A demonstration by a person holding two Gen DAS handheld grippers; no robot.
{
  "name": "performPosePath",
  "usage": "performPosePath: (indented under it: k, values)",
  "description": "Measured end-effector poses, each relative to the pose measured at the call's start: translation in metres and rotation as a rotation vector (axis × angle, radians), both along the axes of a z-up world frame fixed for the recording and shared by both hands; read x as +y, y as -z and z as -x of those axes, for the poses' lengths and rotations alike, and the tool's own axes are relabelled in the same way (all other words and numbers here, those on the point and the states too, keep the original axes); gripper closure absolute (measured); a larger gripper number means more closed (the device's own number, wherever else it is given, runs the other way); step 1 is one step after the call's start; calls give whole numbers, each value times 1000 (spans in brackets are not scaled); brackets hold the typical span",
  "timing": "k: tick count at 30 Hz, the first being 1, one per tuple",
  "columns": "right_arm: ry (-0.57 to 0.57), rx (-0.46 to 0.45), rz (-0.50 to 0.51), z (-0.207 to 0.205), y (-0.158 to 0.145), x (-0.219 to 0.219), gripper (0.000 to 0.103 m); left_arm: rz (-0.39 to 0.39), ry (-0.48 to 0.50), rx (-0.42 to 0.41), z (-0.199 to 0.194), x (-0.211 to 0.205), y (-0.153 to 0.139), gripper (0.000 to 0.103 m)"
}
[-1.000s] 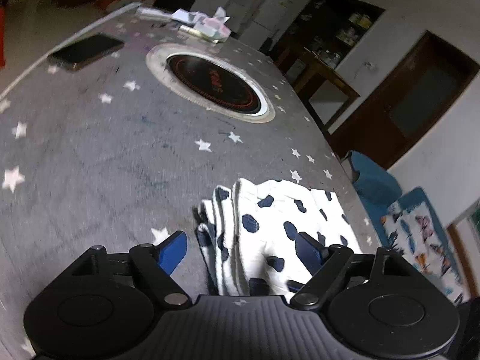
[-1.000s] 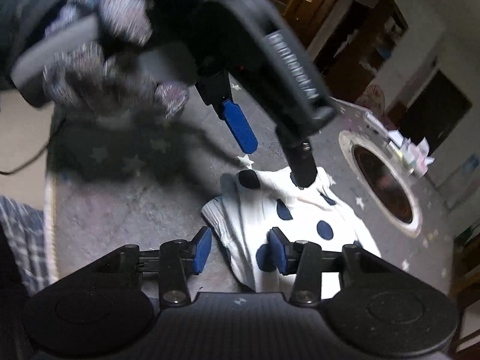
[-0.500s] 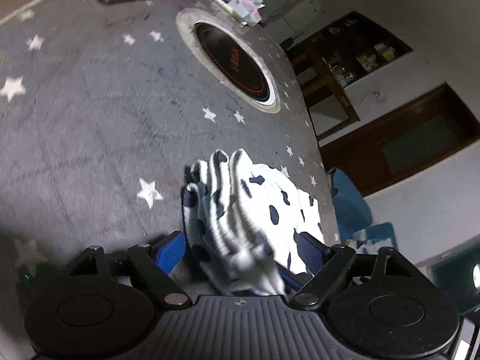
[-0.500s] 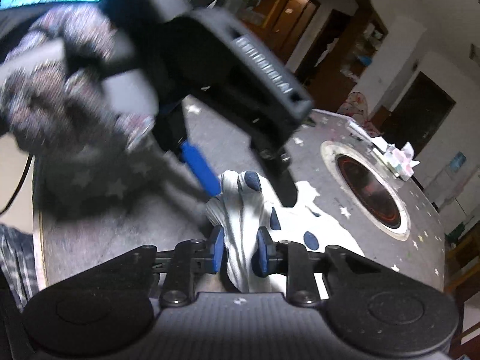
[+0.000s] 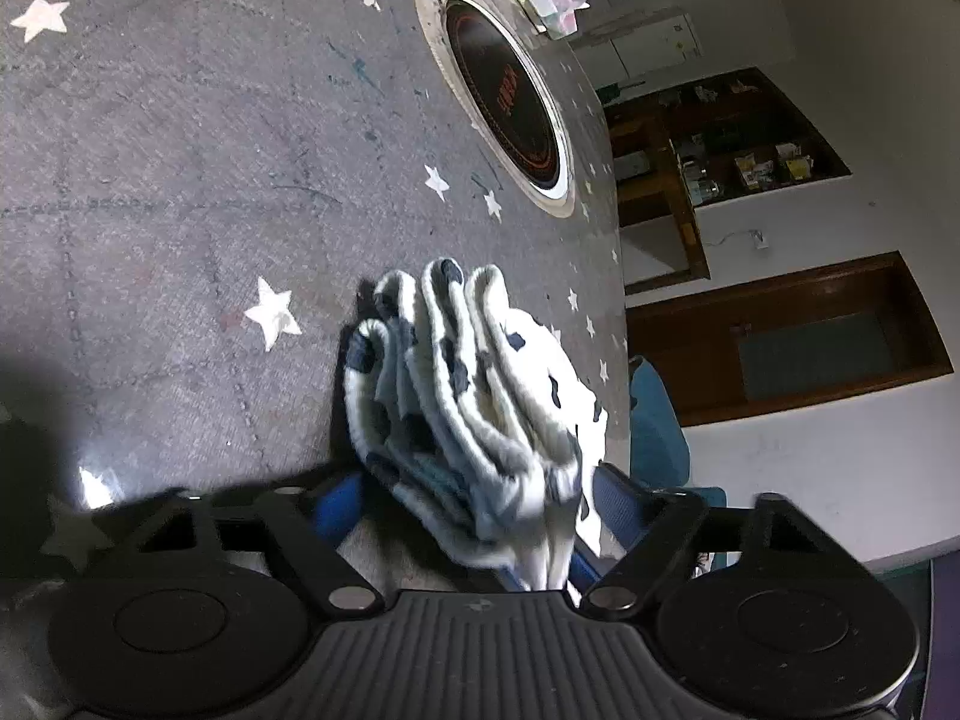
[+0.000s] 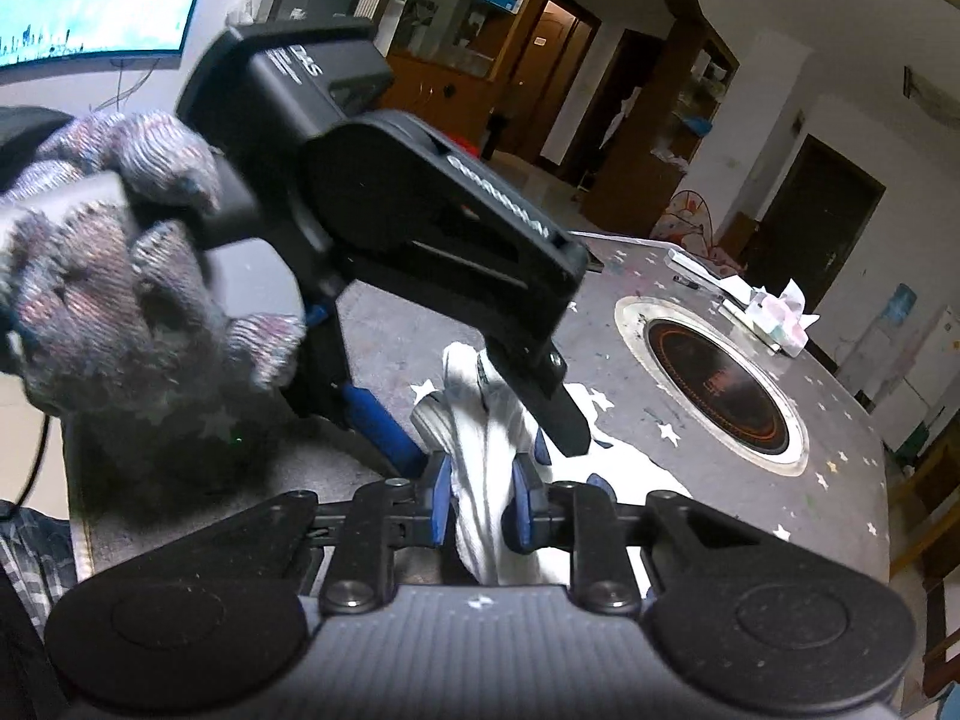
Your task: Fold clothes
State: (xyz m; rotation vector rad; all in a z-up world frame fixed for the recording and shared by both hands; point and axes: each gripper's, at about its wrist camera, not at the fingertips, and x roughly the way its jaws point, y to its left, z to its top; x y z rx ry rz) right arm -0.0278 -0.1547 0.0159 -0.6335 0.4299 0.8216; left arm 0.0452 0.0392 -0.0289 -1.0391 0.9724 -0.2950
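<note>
A white garment with dark blue spots [image 5: 474, 384] is bunched in thick folds on the grey star-patterned table [image 5: 180, 180]. My left gripper [image 5: 474, 510] is open, its blue fingers on either side of the bundle's near end. My right gripper [image 6: 480, 504] is shut on the same garment [image 6: 480, 420] and pinches its gathered edge just above the table. In the right wrist view the left gripper [image 6: 468, 426] comes in from the upper left, held by a gloved hand [image 6: 114, 258], with the cloth between its fingers.
A round inset hotplate [image 5: 504, 90] sits in the table beyond the garment, also in the right wrist view [image 6: 714, 384]. Papers and tissues [image 6: 774, 312] lie past it. The table's far edge [image 5: 618, 300] drops off towards a blue chair [image 5: 654, 420].
My right gripper has closed on the garment's edge and lifted it, so the flat folded cloth is now bunched up. My left gripper has tilted and moved closer around the bundle.
</note>
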Motion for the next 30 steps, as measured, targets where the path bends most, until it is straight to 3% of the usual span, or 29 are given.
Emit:
performPosePath:
  k: [4,7,13,21,30]
  values:
    - [-2,10,-13,3,1,-3,83,-5,0,4,-5,-1,5,46]
    - [-2,23,-13,5,6,-4,83,-50,7,-12,-5,-5,3,60]
    - [6,54,-22,6,10,-7,81,-153,28,-56,-2,-14,-3,73]
    - [60,159,-91,3,1,-31,80,-229,38,-79,3,-19,-6,74]
    - [232,329,-249,-22,1,-82,80,-275,44,-98,7,-23,-9,74]
